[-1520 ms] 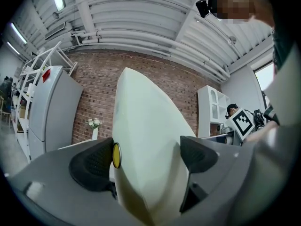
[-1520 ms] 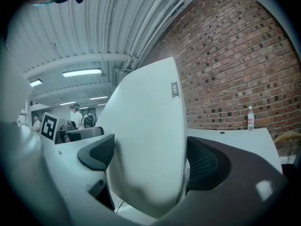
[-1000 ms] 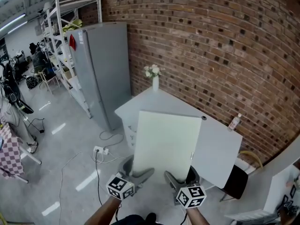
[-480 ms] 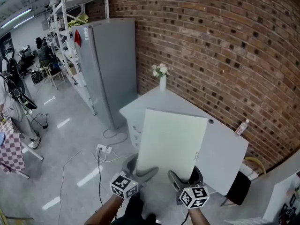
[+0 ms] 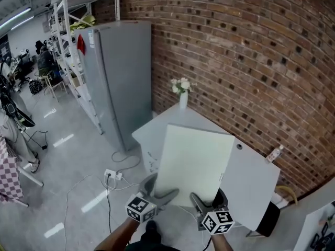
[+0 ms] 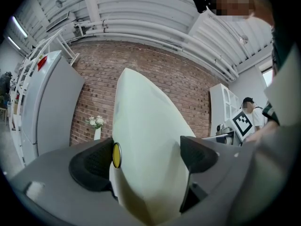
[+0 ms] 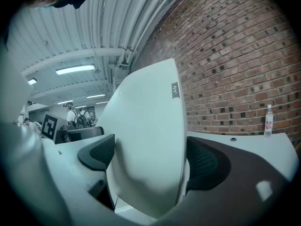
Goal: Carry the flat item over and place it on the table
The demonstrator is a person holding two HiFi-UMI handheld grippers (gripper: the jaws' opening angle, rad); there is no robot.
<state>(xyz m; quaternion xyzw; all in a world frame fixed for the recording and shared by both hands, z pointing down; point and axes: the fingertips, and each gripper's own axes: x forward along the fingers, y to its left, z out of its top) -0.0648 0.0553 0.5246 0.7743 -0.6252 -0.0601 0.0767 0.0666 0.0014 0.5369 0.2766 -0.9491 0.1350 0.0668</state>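
The table (image 5: 250,174) now looms closer, its near edge under the pale flat panel (image 5: 194,161), whose lower edge is pinched by the left gripper (image 5: 157,191) and right gripper (image 5: 205,200).

The table (image 5: 251,178) lies bare across its middle and right. 1 vase (image 5: 183,99) stands at its far corner, 1 bottle (image 5: 272,154) by the brick wall (image 5: 246,56). The fridge (image 5: 118,77) stands left of it; cables (image 5: 111,174) cross the floor there. The board (image 5: 193,163) hides the table's near part.
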